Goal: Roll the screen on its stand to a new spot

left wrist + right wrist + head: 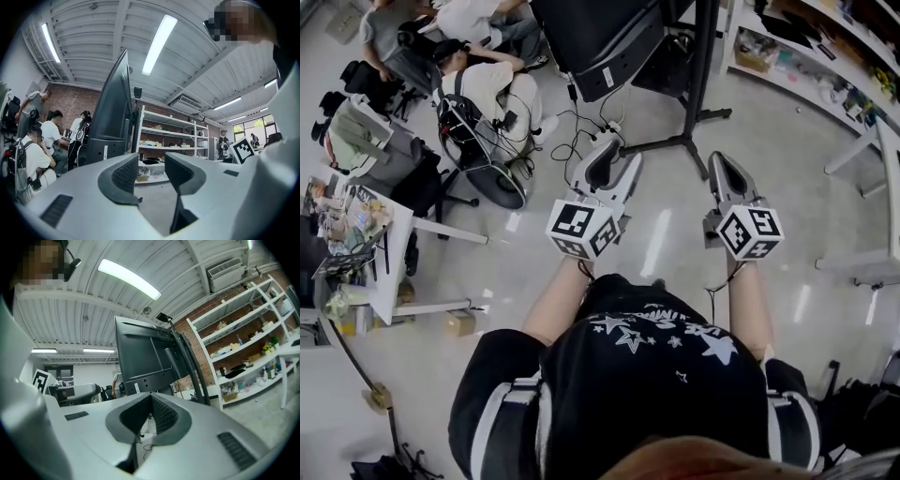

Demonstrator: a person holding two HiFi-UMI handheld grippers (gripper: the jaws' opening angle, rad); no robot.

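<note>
Left fingers: the left gripper (152,164) has its fingers (125,176) spread apart. Only floor and shelving show through the gap, so it's gripping nothing.
Right fingers: the right gripper (151,401) has its fingers (165,417) pressed together at the tips, with nothing caught between them.
Screen: a big dark screen (591,33), seen from its back, mounted on a black stand (703,75) with the stand's legs on the floor.
Grippers vs screen: both are held out side by side in front of the screen, near the foot of its stand. Neither one has hold of the screen.
Cables: a messy tangle of cables (581,131) lies on the floor right under the screen.
People: a few people (483,84) sit off to the left of the screen.
Shelves: white shelves (806,56) full of stuff run along to the right of the screen.
Desk: a cluttered desk (389,244) is further out to the left of the screen, past the people.
</note>
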